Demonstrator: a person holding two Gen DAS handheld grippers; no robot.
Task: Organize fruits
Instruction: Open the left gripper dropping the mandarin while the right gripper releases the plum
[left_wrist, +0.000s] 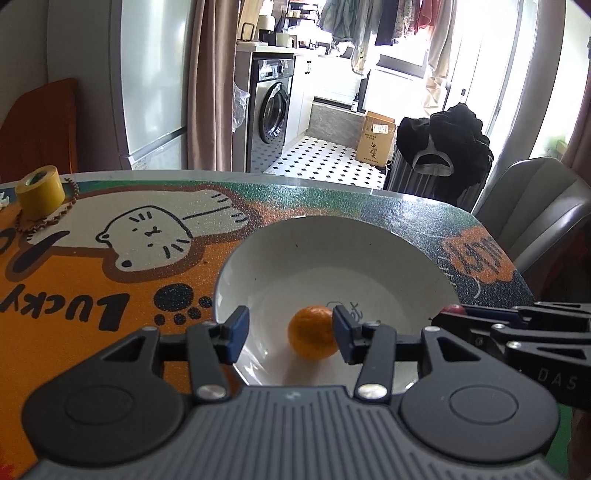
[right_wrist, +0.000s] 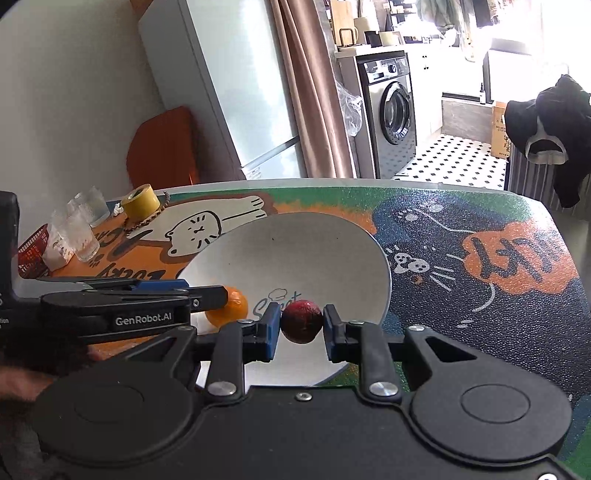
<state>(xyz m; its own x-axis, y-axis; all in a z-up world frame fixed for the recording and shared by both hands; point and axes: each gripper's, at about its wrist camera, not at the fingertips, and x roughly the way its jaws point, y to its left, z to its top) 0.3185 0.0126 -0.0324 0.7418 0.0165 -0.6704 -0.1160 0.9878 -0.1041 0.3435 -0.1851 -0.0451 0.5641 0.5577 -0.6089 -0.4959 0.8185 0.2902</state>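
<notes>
A white bowl (left_wrist: 332, 236) stands on the cat-print table mat. A small orange (left_wrist: 312, 332) lies inside it near the front. My left gripper (left_wrist: 290, 334) is open over the bowl's near rim, and the orange sits loose by its right pad. My right gripper (right_wrist: 301, 326) is shut on a dark red fruit (right_wrist: 302, 321) and holds it over the bowl (right_wrist: 295, 236). The orange (right_wrist: 229, 306) shows to its left, partly behind the left gripper's fingers (right_wrist: 207, 293). In the left wrist view the right gripper enters from the right with a sliver of the red fruit (left_wrist: 452, 309).
A yellow tape roll (left_wrist: 40, 194) with a bead bracelet sits at the far left of the table. Glass cups (right_wrist: 75, 230) and a red basket (right_wrist: 31, 251) stand at the left edge. A grey chair (left_wrist: 532, 206) is past the table's right edge.
</notes>
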